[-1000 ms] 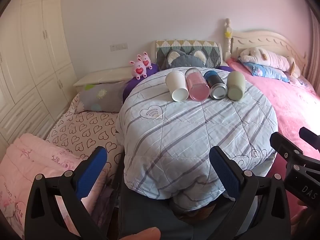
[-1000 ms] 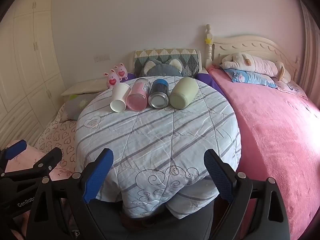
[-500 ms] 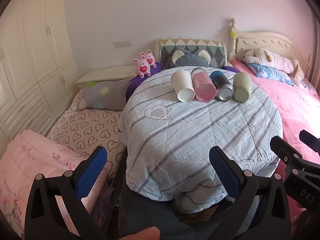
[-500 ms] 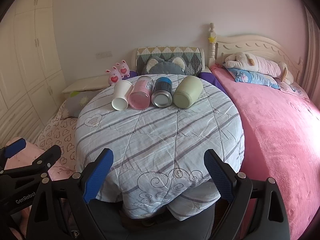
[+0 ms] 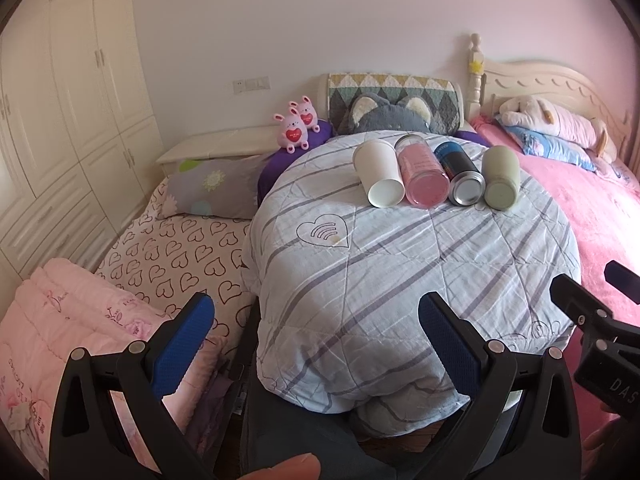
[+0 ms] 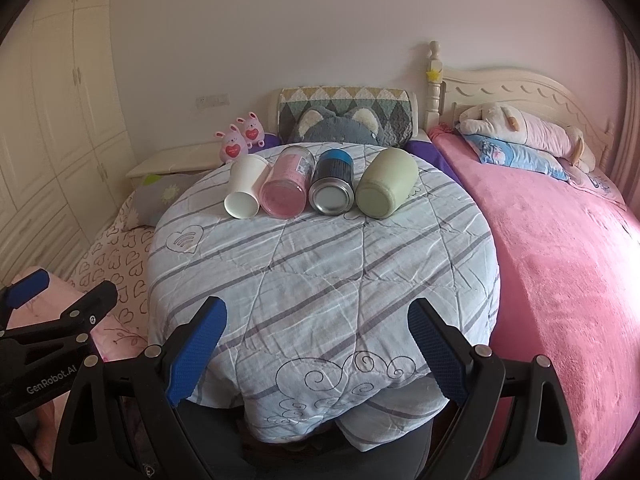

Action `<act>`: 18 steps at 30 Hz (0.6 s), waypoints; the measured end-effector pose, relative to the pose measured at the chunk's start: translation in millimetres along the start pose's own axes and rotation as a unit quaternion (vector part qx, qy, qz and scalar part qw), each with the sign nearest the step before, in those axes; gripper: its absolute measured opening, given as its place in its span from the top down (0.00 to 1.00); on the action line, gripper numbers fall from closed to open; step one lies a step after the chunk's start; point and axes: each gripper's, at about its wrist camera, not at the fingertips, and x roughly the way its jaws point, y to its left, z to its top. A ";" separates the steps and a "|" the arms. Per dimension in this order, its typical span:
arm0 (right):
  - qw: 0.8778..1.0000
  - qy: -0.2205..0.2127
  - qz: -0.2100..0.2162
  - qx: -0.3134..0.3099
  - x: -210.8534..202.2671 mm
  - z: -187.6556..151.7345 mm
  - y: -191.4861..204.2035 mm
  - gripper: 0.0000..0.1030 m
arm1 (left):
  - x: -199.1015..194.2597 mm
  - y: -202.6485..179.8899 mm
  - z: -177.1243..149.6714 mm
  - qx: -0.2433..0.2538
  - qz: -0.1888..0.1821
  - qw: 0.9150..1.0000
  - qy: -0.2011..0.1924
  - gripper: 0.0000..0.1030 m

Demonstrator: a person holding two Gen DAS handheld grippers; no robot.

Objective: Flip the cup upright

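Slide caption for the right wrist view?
Four cups lie sideways on the quilted table; open right hand-held gripper short of them.

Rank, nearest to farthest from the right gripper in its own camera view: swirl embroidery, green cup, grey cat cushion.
From the right gripper:
1. Swirl embroidery, table's near edge.
2. Green cup, lying sideways at the row's right end.
3. Grey cat cushion, behind the table.

Cream wardrobe (image 5: pixel 60 120) set along left wall; carved cream headboard (image 6: pixel 520 88) backed against plain white wall (image 5: pixel 320 20); daylight admitted from right.
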 end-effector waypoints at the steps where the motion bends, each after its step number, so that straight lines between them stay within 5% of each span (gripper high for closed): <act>1: 1.000 0.001 0.001 0.000 2.7 2.1 -0.4 0.09 | 3.0 -0.1 2.7 0.001 0.000 1.000 0.002 0.00; 18: 0.998 0.049 0.024 -0.005 56.2 63.5 2.0 0.09 | 57.4 2.1 72.2 -0.004 0.013 0.999 0.038 0.00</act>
